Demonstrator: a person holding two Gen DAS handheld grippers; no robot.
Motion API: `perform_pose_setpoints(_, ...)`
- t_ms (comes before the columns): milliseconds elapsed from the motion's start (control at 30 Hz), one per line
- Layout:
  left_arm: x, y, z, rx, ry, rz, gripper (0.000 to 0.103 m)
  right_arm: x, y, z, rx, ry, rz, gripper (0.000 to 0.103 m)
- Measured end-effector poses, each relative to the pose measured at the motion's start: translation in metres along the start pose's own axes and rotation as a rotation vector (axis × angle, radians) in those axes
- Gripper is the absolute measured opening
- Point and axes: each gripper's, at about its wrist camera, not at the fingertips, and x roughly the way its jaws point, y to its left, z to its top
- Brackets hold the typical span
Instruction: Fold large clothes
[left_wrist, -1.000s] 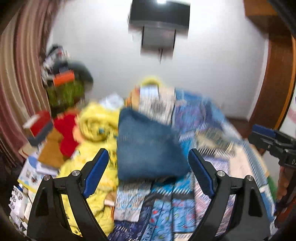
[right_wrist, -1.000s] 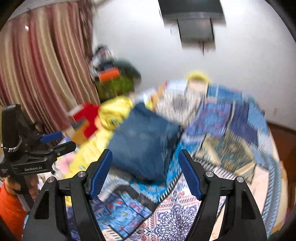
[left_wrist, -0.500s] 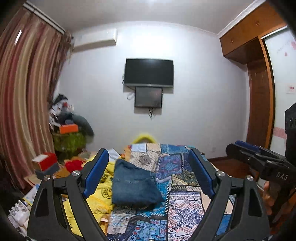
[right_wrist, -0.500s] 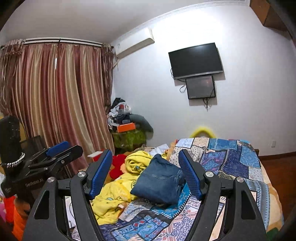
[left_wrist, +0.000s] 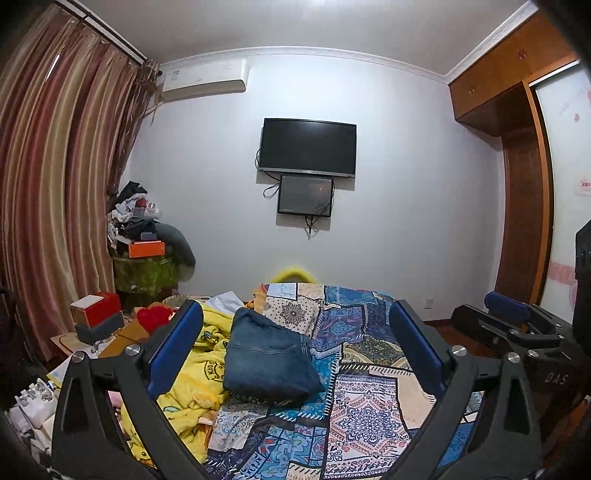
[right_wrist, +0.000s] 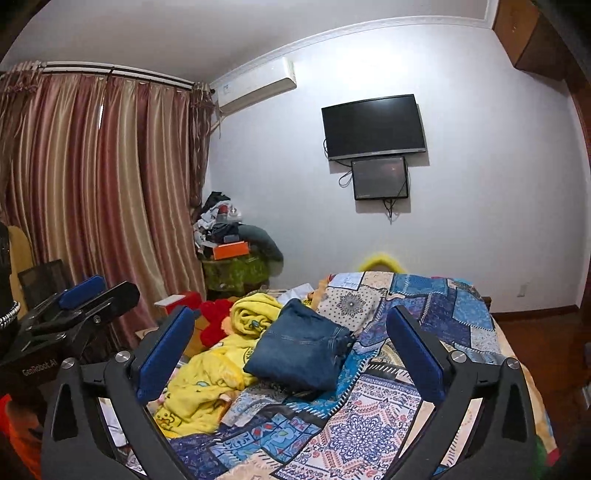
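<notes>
Bedroom surroundings are seen in both wrist views: a white wall carries a dark television (left_wrist: 308, 147) with a smaller screen (left_wrist: 305, 195) mounted just below it, and striped curtains (right_wrist: 99, 192) hang at the left. Across the bed a patchwork quilt (left_wrist: 365, 410) is spread. On the quilt, near its left side, folded blue jeans (left_wrist: 267, 363) are laid as a compact bundle, with a crumpled yellow blanket (right_wrist: 210, 380) touching them on the left. The left gripper (left_wrist: 295, 347) is held above the near end of the bed, well apart from the jeans; its jaws are opening and nothing is held between them. The right gripper (right_wrist: 290, 349) is likewise opening, spread wide, with nothing gripped.
</notes>
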Motion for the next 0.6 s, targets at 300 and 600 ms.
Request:
perform_pose_setpoints(300,-0.0009,-0.0008,-0.0055,0.0,0.006,0.001,0.102,-0.0032,-0.001,-0.0082,-0.001,0.008,-0.019,0.103)
perform_pose_setpoints(600,0.0037,0.0,-0.0063,-0.002,0.015,0.004,0.102,-0.0047,-0.0004,-0.0078,-0.001,0.008,-0.02,0.103)
